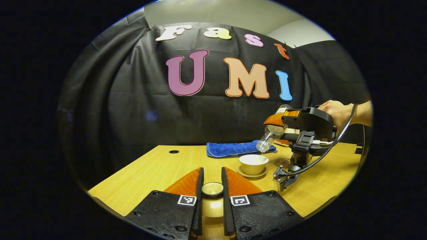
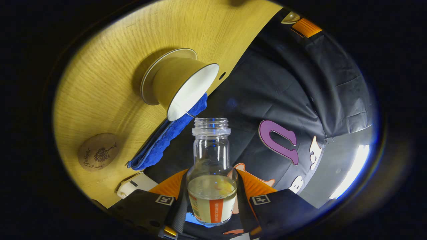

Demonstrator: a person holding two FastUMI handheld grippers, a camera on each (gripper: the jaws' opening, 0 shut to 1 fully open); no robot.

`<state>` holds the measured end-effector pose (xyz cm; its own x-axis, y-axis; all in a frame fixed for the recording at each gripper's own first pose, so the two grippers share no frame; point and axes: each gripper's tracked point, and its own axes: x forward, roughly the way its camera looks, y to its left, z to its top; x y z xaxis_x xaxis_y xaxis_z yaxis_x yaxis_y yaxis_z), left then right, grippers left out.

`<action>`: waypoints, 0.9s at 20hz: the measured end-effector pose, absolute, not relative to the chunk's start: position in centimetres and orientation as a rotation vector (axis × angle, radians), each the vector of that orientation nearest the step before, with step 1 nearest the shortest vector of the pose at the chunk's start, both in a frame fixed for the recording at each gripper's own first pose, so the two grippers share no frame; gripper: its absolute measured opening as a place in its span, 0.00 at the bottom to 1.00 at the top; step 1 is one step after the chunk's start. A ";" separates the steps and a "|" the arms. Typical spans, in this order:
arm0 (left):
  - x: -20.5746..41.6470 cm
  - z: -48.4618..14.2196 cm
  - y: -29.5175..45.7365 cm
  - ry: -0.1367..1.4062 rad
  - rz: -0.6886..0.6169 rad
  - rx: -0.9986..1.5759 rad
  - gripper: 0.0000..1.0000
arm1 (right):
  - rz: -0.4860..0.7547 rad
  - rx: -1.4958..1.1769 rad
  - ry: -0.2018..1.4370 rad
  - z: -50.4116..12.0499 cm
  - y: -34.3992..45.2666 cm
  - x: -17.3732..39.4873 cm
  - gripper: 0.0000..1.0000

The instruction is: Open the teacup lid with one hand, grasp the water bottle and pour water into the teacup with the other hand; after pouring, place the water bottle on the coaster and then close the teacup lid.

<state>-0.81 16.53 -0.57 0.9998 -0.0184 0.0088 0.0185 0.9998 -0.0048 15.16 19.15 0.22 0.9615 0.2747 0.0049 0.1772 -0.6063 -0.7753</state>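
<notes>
While the left gripper [image 1: 212,181] pinches the small round teacup lid [image 1: 212,189] between both fingers above the wood-grain table [image 1: 150,170], a plush blue towel [image 1: 233,149] lies folded behind. To its right the glazed teacup [image 1: 253,164] sits open on its saucer [image 1: 252,173]. Farther right, the right gripper [image 2: 211,186], jaws clamped on the clear ribbed-neck water bottle [image 2: 211,173], tilts it over the cup; a round coaster [image 2: 99,152] lies nearby.
</notes>
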 end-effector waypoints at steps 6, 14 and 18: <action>-0.8 -0.6 16.5 -0.009 -0.018 -0.005 0.22 | 0.152 -2.238 -0.321 0.1 19.3 14.8 0.70; -0.8 -0.6 16.5 -0.009 -0.018 -0.004 0.23 | 0.196 -2.136 -0.266 -0.5 18.8 14.9 0.70; -0.8 -0.6 16.6 -0.009 -0.015 -0.004 0.23 | 0.226 -1.797 -0.126 0.3 18.2 15.0 0.70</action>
